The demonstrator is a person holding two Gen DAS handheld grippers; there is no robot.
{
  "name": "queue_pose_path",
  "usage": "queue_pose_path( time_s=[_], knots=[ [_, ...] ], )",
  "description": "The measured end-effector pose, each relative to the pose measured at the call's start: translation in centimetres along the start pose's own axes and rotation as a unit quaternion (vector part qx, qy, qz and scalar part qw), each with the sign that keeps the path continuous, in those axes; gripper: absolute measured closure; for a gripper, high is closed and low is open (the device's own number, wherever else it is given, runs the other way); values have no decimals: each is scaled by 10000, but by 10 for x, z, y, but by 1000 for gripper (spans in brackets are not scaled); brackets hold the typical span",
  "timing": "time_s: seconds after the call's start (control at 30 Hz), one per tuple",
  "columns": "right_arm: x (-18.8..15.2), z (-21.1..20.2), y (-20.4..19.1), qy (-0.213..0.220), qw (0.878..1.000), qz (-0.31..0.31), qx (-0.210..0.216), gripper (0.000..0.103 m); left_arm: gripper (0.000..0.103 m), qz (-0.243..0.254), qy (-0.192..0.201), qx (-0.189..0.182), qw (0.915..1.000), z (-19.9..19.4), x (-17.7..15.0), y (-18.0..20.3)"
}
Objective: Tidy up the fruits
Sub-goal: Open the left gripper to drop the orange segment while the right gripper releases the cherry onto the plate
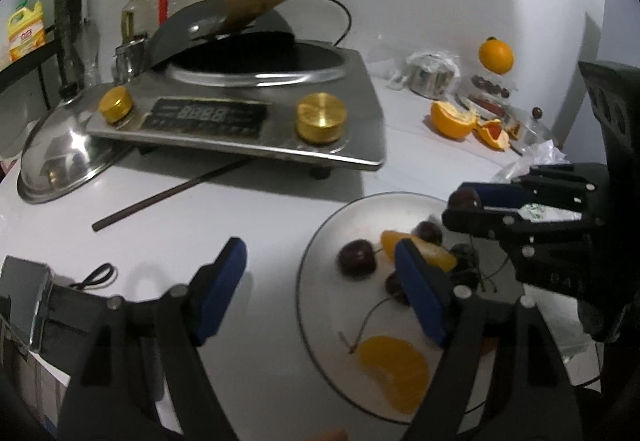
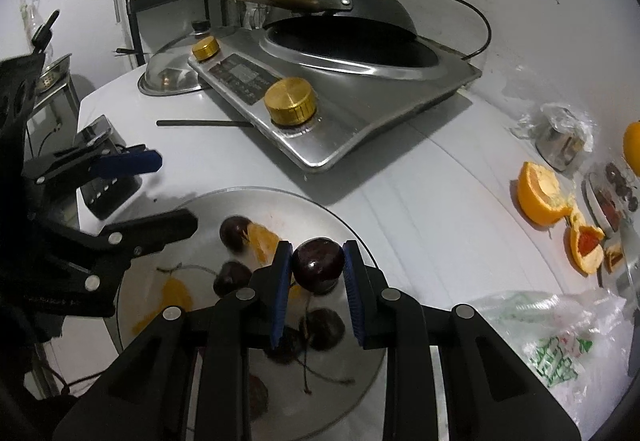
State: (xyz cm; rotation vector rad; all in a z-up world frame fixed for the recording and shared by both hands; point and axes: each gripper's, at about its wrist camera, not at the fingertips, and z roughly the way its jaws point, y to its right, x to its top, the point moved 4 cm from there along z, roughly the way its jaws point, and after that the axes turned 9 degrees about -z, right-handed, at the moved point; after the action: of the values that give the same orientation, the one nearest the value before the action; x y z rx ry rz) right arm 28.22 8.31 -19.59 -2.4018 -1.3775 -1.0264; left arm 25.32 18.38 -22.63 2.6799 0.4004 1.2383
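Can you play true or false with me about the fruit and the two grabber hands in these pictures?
1. The right gripper pinches a dark red cherry. True.
2. The left gripper holds an orange slice. False: its jaws are open and hold nothing.
3. The round silvery plate has cherries and orange segments on it. True.
4. The black wok sits on the plate. False: it rests on the silver cooker with gold knobs.
5. A whole round orange sits at the back by the wall. True.
6. The thin dark chopstick lies on the plate. False: it lies on the white table, beside the cooker.
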Motion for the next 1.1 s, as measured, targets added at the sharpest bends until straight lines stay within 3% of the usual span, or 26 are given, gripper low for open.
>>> queue_pose_path(
  time_s=[0.5,0.53,0.6,0.93,1.1],
  knots=[
    [13,36,-2,-149,9998,102,80,75,25,-150,5,55,9999,5,-2,-18],
    [13,37,-1,-170,9997,132,95,74,25,-166,8,68,9998,5,-2,-19],
    [14,38,0,-171,9997,170,95,61,25,-188,21,90,9998,4,-2,-20],
    [10,7,3,-15,9997,250,-71,60,25,-134,201,64,9997,-12,1,-8],
    [0,-15,1,69,9994,291,-161,60,17,-74,332,18,9994,-30,2,5]
  ],
)
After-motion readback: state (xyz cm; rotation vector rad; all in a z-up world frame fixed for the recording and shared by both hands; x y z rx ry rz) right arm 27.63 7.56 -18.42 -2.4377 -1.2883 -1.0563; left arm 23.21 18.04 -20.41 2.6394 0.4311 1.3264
